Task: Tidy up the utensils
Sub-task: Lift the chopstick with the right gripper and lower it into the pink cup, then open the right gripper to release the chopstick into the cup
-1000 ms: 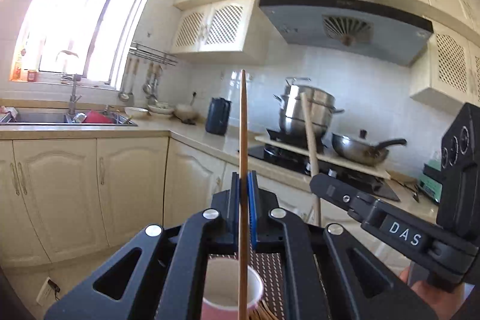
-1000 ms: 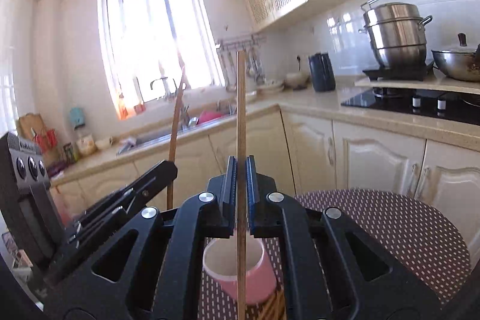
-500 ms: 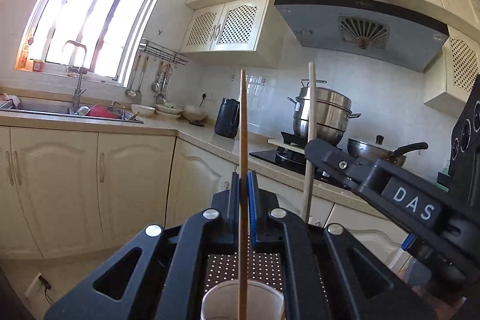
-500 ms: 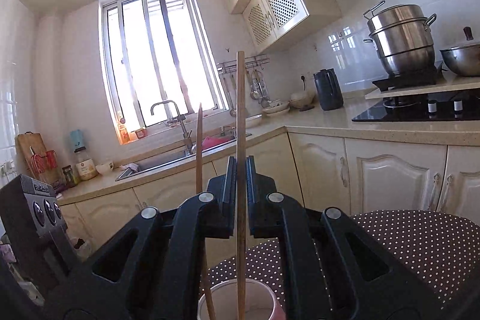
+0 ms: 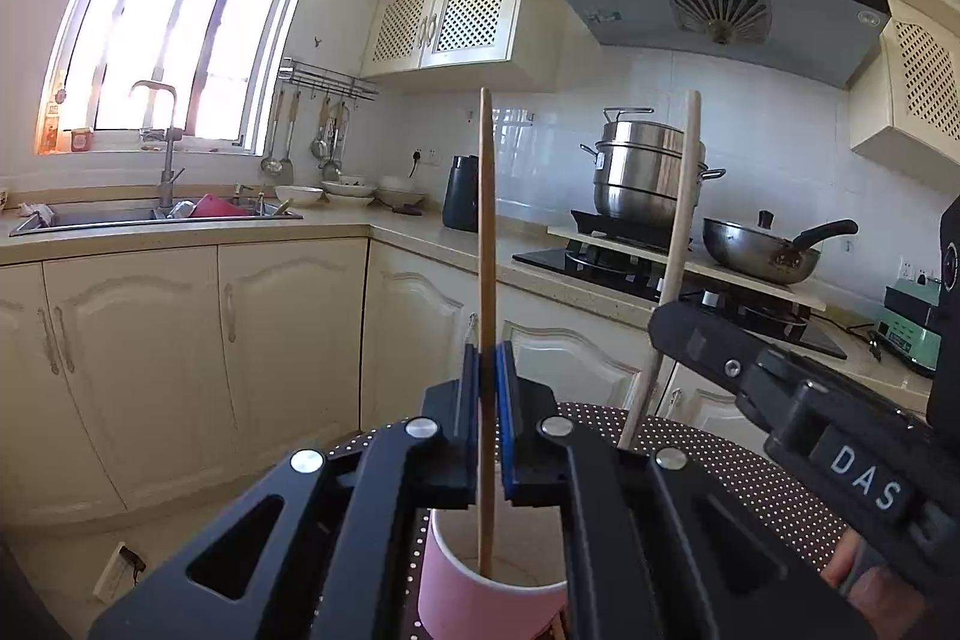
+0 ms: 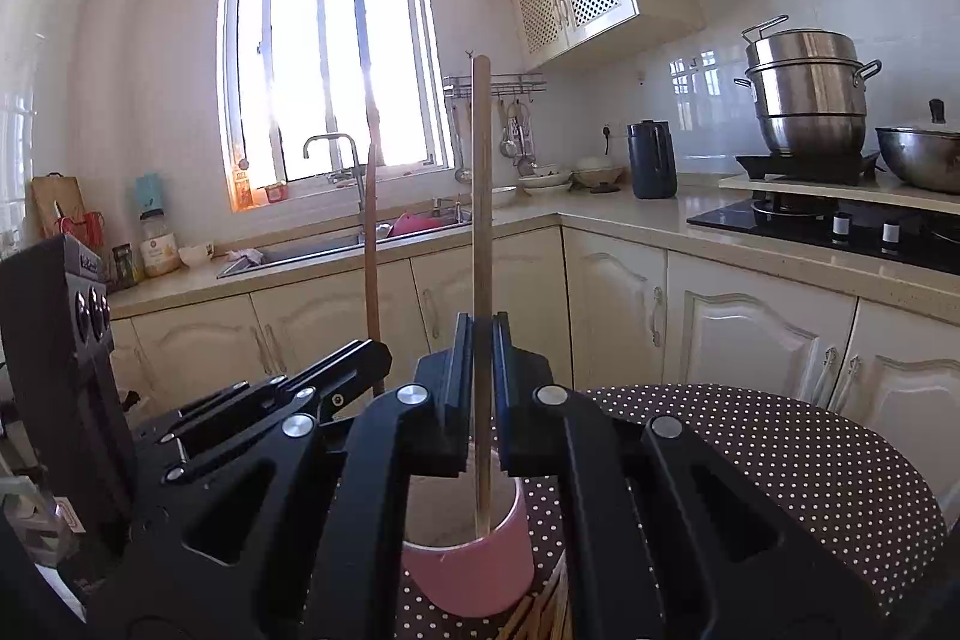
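The left gripper is clamped on an upright chopstick, a slim, plain wooden stick whose lower tip sits inside the pink cup. The right gripper pinches a second chopstick, likewise upright, its tip in the same cup, which stands on a dotted table.

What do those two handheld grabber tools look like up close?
Both are black. The left gripper has two flat fingers lined with blue pads, hinged to angular arms with silver screws and triangular cut-outs. The right gripper bears white letters "DAS" on its side; a boxy black body sits behind.
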The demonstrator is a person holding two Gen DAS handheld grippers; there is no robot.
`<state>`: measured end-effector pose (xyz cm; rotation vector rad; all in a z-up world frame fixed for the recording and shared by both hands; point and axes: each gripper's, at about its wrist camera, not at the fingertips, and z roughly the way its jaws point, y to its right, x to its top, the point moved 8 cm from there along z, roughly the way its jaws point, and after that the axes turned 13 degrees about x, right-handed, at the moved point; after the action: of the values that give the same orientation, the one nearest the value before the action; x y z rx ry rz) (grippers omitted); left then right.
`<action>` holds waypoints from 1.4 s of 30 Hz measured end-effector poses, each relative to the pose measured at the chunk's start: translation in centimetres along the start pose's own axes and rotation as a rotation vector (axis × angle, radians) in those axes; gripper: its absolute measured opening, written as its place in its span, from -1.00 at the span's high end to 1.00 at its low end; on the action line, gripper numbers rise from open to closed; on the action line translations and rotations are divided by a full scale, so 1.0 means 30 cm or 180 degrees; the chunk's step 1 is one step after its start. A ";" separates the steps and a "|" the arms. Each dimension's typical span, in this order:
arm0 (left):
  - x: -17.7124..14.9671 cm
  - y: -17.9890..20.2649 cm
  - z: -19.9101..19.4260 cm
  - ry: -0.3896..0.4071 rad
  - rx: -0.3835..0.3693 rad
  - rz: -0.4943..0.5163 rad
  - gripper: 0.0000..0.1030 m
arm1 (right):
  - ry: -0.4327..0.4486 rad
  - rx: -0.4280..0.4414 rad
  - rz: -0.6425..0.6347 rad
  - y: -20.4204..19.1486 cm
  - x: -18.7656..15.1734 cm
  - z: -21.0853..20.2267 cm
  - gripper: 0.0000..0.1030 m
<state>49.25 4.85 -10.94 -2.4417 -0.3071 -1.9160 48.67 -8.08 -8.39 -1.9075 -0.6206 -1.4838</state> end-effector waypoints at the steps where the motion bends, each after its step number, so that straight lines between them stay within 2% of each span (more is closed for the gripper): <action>1: -0.009 -0.003 -0.007 -0.0027 -0.0002 0.0012 0.89 | -0.0028 -0.0013 -0.0015 -0.007 -0.011 -0.005 0.86; 8: -0.076 -0.018 -0.034 -0.0184 0.0090 0.0096 0.89 | -0.0188 -0.0078 -0.0008 -0.019 -0.081 -0.024 0.86; 17: -0.125 -0.036 -0.053 -0.0396 0.0097 0.0141 0.85 | -0.0359 -0.0137 0.0079 -0.022 -0.137 -0.015 0.86; 21: -0.126 -0.051 -0.077 -0.0408 0.0101 0.0146 0.48 | -0.0391 -0.0141 0.0120 -0.033 -0.133 -0.022 0.84; 23: -0.119 -0.056 -0.097 -0.0374 0.0105 0.0154 0.46 | -0.0394 -0.0147 0.0134 -0.041 -0.130 -0.032 0.78; 25: -0.111 -0.061 -0.116 -0.0353 0.0140 0.0173 0.41 | -0.0376 -0.0163 0.0125 -0.050 -0.124 -0.047 0.64; 27: -0.103 -0.069 -0.136 -0.0336 0.0177 0.0179 0.20 | -0.0339 -0.0198 0.0112 -0.060 -0.112 -0.065 0.19; 29: -0.093 -0.083 -0.157 -0.0321 0.0227 0.0150 0.07 | -0.0269 -0.0256 0.0079 -0.068 -0.093 -0.090 0.09; 34: -0.073 -0.112 -0.221 -0.0312 0.0267 0.0119 -0.12 | -0.0223 -0.0269 0.0037 -0.100 -0.060 -0.148 0.06; 38: -0.064 -0.110 -0.284 -0.0314 0.0265 0.0154 -0.19 | -0.0211 -0.0274 0.0011 -0.118 -0.049 -0.201 0.04; 42: -0.082 -0.096 -0.329 -0.0445 0.0222 0.0219 -0.28 | -0.0274 -0.0285 -0.0019 -0.123 -0.056 -0.251 0.04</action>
<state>38.75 5.95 -11.20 -2.5108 -0.2840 -1.6831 40.63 -10.98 -8.07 -2.0485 -0.6081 -1.4616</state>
